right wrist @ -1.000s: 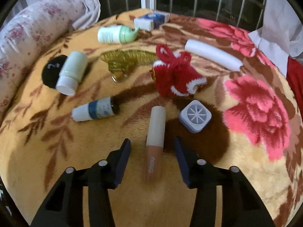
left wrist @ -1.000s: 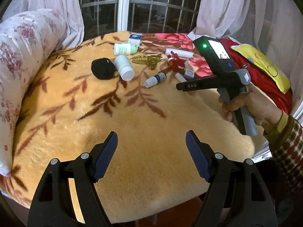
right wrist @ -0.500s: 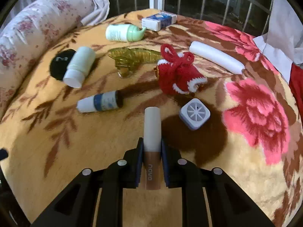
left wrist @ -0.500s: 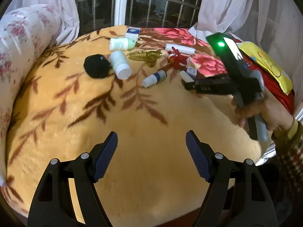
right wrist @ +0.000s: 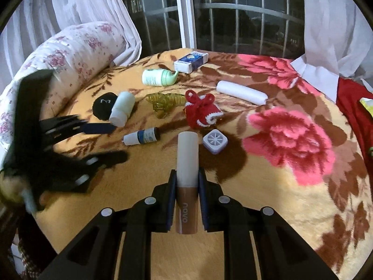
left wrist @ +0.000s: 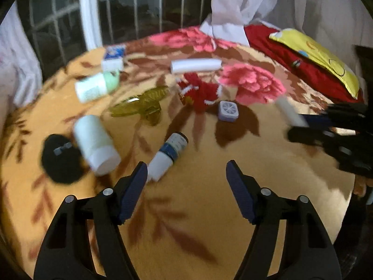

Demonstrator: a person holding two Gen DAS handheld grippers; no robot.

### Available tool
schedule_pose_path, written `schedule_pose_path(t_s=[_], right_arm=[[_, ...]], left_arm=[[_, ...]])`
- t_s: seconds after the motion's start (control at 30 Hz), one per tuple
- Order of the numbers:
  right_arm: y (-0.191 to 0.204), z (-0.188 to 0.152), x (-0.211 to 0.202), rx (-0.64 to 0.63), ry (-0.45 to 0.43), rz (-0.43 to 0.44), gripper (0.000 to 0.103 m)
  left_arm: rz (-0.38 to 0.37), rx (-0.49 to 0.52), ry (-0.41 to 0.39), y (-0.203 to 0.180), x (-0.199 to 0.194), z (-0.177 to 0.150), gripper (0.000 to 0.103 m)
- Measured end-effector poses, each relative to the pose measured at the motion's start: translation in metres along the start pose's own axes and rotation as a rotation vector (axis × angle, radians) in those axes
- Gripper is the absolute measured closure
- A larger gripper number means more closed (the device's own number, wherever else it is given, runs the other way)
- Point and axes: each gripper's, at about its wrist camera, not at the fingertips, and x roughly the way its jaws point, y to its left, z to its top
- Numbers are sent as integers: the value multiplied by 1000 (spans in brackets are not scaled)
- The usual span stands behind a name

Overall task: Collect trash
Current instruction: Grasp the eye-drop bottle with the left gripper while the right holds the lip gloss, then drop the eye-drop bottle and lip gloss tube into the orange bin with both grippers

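A brown tube with a long white cap (right wrist: 187, 158) is lifted off the blanket, and my right gripper (right wrist: 187, 175) is shut on it. In the left wrist view that gripper (left wrist: 300, 126) and tube (left wrist: 289, 110) show blurred at the right. My left gripper (left wrist: 185, 163) hangs low over the orange blanket (left wrist: 209, 210), its jaws closing with nothing between them. A small white bottle with a blue label (left wrist: 169, 156) lies just ahead of its left finger. The right wrist view shows the left gripper (right wrist: 120, 142) blurred, beside this bottle (right wrist: 142, 136).
Further back on the blanket lie a white jar (right wrist: 122, 108), a black round pouch (right wrist: 103, 105), a green bottle (right wrist: 158, 78), a blue-white box (right wrist: 191, 61), a yellow clip (right wrist: 165, 100), a red knitted piece (right wrist: 201, 112), a white roll (right wrist: 241, 92) and a lilac square cap (right wrist: 215, 141). A floral bolster (right wrist: 70, 53) lines the left edge.
My right gripper shut on the brown tube and raised it off the blanket. My left gripper swept forward across the blanket toward the small bottle.
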Motion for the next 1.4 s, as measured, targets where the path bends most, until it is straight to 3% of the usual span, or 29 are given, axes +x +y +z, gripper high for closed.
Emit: schedule_pose_path(t_s=[0.2, 0.47, 0.7, 0.87, 1.03, 1.2, 1.4], right_arm=[[-2, -7, -9, 0, -12, 19, 85], [1, -9, -8, -11, -11, 22, 85], [7, -14, -13, -10, -14, 26, 85], [16, -20, -29, -14, -32, 35, 85], [39, -36, -53, -38, -39, 81, 85], [78, -74, -82, -99, -5, 158, 85], [119, -137, -93, -90, 86, 262, 85]], left_arm=[[6, 24, 103, 17, 44, 15, 57], [31, 55, 128, 18, 59, 19, 77], [34, 3, 93, 14, 31, 9, 78], [73, -11, 42, 1, -16, -7, 78], [96, -7, 5, -24, -75, -41, 78], [106, -10, -16, -57, -131, -99, 78], [96, -77, 43, -90, -150, -176, 78]])
